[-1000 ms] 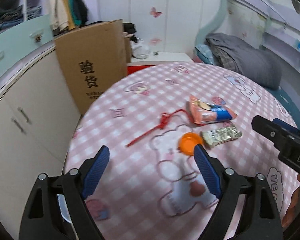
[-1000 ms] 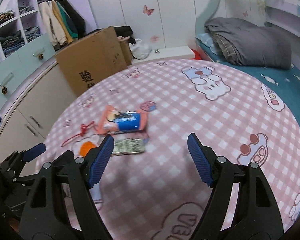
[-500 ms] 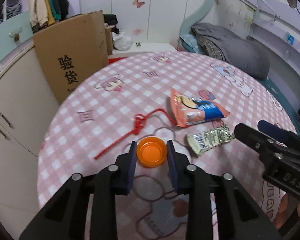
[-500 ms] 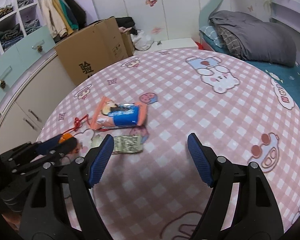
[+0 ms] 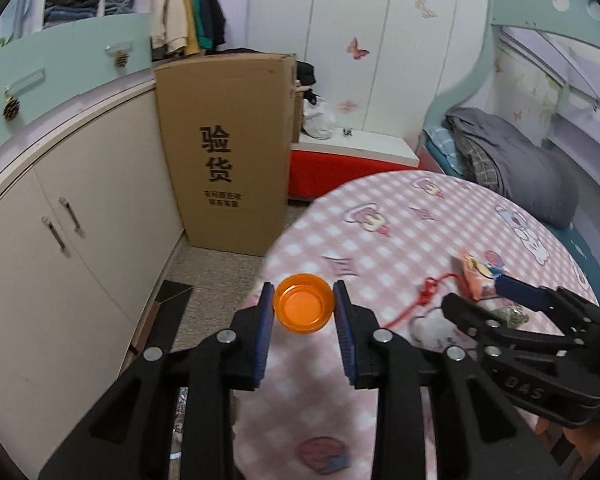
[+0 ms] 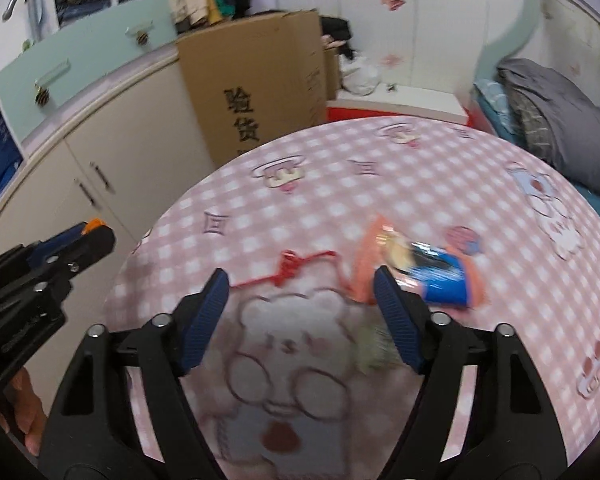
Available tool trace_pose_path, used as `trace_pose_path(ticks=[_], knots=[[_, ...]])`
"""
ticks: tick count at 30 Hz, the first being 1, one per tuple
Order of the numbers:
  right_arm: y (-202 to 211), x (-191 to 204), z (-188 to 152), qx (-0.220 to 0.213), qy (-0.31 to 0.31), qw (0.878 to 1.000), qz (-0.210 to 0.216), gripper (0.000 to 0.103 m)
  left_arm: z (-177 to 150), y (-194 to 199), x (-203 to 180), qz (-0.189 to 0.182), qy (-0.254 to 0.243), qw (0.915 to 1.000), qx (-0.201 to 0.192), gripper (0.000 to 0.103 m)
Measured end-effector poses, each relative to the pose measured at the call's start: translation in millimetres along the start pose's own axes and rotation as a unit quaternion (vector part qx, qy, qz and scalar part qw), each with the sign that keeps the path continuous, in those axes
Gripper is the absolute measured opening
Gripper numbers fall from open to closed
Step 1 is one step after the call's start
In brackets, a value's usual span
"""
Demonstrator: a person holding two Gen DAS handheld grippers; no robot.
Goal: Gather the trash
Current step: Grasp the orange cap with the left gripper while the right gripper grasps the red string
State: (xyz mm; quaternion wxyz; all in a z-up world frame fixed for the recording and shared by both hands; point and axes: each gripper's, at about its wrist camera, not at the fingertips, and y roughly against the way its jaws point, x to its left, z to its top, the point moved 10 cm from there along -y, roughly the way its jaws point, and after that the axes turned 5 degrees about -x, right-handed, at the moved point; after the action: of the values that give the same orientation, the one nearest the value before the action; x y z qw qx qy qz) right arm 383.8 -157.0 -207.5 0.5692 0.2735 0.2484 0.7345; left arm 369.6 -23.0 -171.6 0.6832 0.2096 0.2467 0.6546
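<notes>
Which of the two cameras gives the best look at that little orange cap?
The left wrist view: the orange cap sits near centre, sharp, clamped between the left gripper's blue pads. The right wrist view shows only an orange sliver at that gripper's tip, far left.

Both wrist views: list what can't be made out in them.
- Silver wrapper: right wrist view, smeared by motion blur and half behind a tong finger; no print readable.
- Snack packet: same view, label blurred.
- Orange cap: same view, only a sliver shows behind the left tongs.
</notes>
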Motion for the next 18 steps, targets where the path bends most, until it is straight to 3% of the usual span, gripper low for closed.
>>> trace_pose_path(ticks=[4,6,7,9,10,18], knots=[[-18,1,0,0.016,0.014,0.999,-0.032,0.062,-1,1,18,0.001,0.009,1.0000,-0.001,0.029],[-23,0,-3,0.026,0.020,0.999,-0.040,0.040,-2,2,24,-0.001,0.010,1.0000,-0.001,0.029],[-23,0,-2,0.025,0.023,0.998,-0.044,0.037,-3,1,27,-0.002,0.010,0.9999,0.000,0.029],[-22,3,-3,0.024,0.026,0.998,-0.042,0.018,-5,1,30,-0.005,0.012,0.9999,0.001,0.029],[-21,5,-2,0.022,0.029,0.998,-0.041,0.013,-6,1,32,-0.007,0.013,0.9999,0.002,0.029],[4,59,14,-0.016,0.044,0.999,-0.005,0.008,-13,11,56,-0.015,0.026,0.9996,0.000,0.029]])
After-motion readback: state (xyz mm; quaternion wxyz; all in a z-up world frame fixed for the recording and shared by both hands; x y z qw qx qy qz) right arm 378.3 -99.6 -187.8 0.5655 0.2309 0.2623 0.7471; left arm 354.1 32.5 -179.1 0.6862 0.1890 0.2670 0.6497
